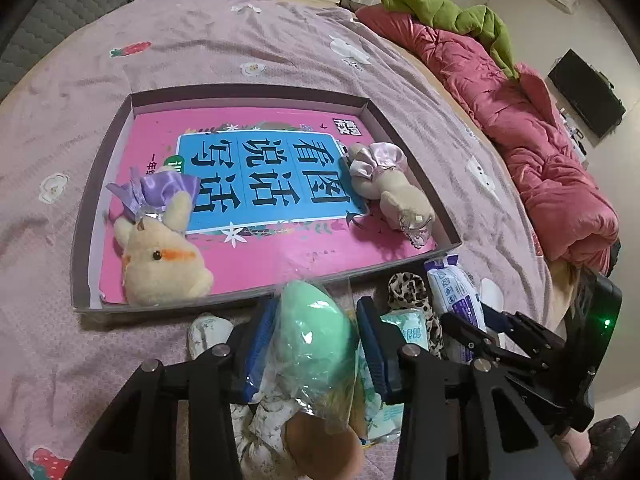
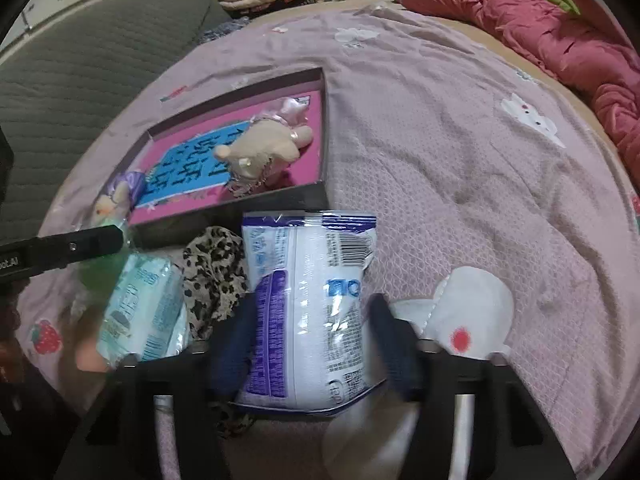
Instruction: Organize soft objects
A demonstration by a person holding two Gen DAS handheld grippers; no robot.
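Left gripper (image 1: 316,344) clamped on green plush toy in crinkly clear plastic bag (image 1: 310,336), at near edge of bed (image 1: 248,40), just before shallow pink-floored box (image 1: 224,298). Soft, light, slippery wrap; best squeezed mid-body. Right gripper (image 2: 314,344) closed around white-and-purple plastic tissue pack (image 2: 308,304) alongside; squashy, light, held across middle.

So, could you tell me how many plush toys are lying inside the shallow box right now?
2. The rabbit with the purple bow lies at the box's near left corner; the toy with the pink bow lies by its right wall. None seems hidden.
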